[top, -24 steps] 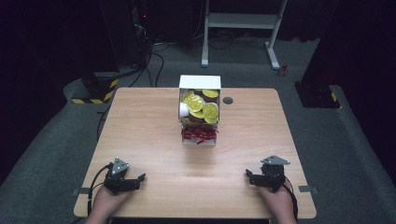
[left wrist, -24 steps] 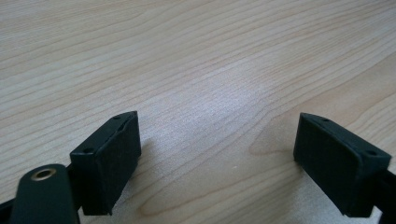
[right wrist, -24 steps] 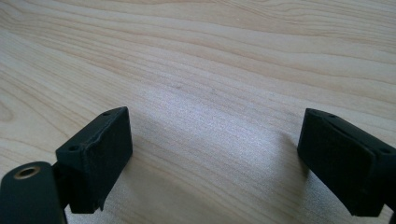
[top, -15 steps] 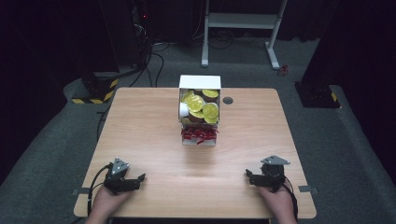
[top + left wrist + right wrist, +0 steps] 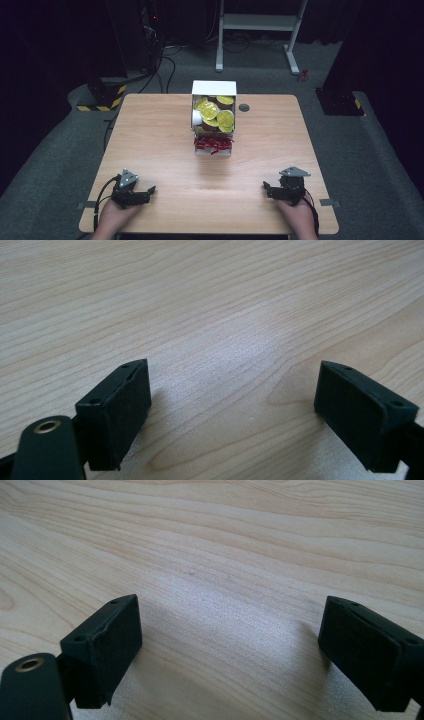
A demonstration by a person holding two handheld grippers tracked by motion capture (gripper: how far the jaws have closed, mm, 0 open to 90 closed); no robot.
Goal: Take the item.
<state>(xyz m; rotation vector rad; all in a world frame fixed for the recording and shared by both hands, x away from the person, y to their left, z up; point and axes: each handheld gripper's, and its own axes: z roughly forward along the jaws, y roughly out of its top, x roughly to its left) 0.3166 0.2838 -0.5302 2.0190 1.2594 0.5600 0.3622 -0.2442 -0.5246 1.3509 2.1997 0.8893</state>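
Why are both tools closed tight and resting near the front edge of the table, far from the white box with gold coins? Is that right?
Not quite. Both tools are open, not closed: the left tool and right tool each show a wide gap over bare wood in their own gripper views. They do sit near the table's front edge, far from the white box of gold coins.

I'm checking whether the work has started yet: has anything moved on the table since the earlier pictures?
Nothing has visibly changed. The left gripper and right gripper rest open and empty near the front edge of the light wooden table, and the white box of gold-foil-topped cups and red pieces stands untouched toward the far side.
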